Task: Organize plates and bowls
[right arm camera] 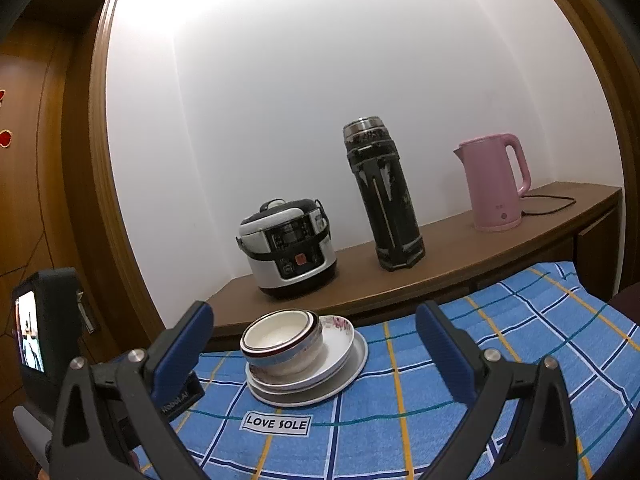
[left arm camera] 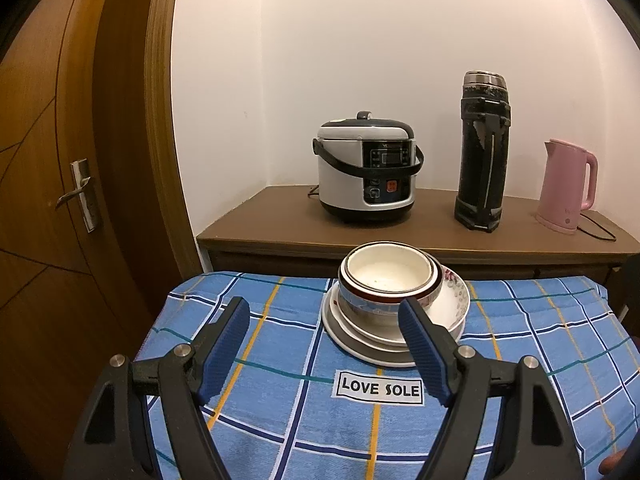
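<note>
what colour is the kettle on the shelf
Pink: the kettle shows best in the right wrist view.

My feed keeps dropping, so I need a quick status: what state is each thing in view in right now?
left gripper: open, empty, short of the stack
right gripper: open, empty
bowls: nested, upright, on the plates
plates: stacked on the blue checked cloth
rice cooker: lid shut, handle down
black flask: upright, capped
pink kettle: lid shut, on its base, cord attached
door: shut
</note>
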`<action>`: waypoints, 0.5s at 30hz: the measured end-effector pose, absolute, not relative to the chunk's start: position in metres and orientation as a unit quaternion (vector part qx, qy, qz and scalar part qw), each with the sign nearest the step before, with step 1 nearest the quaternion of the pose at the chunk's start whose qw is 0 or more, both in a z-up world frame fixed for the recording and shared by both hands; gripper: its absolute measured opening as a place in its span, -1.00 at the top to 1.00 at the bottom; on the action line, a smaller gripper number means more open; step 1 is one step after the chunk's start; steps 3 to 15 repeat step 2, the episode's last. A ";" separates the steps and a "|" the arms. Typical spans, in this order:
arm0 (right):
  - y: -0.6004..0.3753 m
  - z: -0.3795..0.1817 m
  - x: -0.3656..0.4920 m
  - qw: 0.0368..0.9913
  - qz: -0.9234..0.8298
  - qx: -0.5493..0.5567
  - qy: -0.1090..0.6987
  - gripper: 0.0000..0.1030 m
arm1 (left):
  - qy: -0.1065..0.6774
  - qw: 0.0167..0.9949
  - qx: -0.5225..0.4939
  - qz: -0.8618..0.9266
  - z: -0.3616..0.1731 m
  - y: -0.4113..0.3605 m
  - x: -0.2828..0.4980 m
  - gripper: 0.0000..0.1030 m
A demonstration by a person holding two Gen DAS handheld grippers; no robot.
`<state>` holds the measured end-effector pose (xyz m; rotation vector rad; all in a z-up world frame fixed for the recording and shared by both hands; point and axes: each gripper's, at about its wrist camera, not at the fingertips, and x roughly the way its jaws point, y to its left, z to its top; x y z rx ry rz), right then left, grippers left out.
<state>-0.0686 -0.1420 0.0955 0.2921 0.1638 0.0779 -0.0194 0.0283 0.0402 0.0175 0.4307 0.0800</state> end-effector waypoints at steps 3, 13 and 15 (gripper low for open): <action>-0.143 0.095 -0.067 0.985 0.038 0.146 0.084 -1.00 | 0.217 0.976 0.005 0.036 0.040 0.028 -0.018 -0.53; -0.143 0.095 -0.067 0.985 0.038 0.146 0.084 -1.00 | 0.217 0.976 0.005 0.036 0.040 0.028 -0.018 -0.53; -0.143 0.095 -0.067 0.985 0.038 0.146 0.084 -1.00 | 0.217 0.976 0.005 0.036 0.040 0.028 -0.018 -0.53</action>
